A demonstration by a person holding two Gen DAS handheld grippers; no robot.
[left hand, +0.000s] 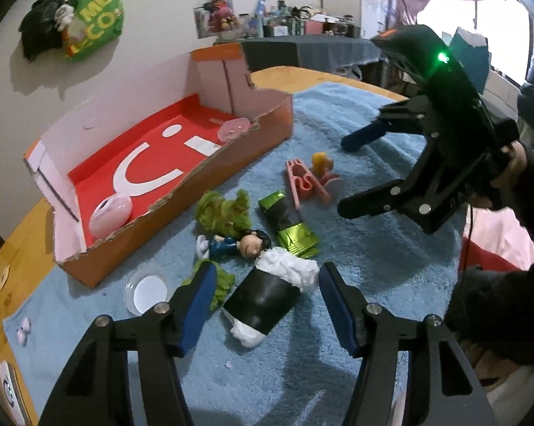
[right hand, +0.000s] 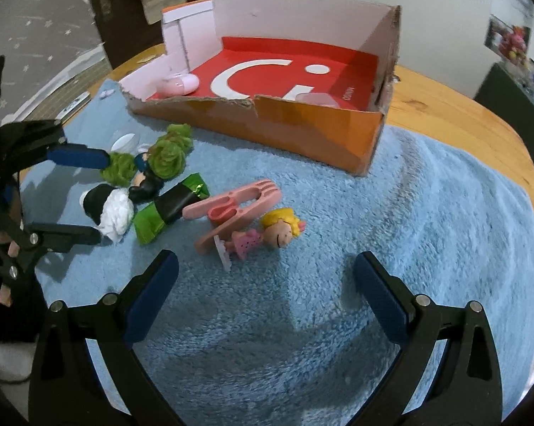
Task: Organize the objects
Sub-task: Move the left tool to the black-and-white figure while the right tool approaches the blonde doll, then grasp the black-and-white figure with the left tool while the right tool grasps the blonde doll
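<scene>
Between your left fingers: the roll (left hand: 263,301), a black-wrapped cylinder with white wadding at both ends, lies on the blanket (left hand: 338,372), not yet touched.
Left gripper (left hand: 263,305): fingers spread wide, one on each side of the roll, holding nothing.
Right gripper (right hand: 267,294): fingers spread and holding nothing; the blonde doll (right hand: 267,236) and pink clip (right hand: 231,209) lie just ahead of the tips.
Handling: judge the roll light and soft; the glossy wrap may slip and the wadding will compress.
Hold point: close on the black middle band, not on the white ends.
Beyond the left fingertips: dark-haired doll (left hand: 238,245), green tufts (left hand: 224,209) and foil packet (left hand: 288,223), close together.
Destination: the box (left hand: 100,259), ahead-left of your left fingers, probably; two pink cases already lie inside.
Risk: the left finger's pad (left hand: 195,305) sits beside a green tuft; avoid catching it.
</scene>
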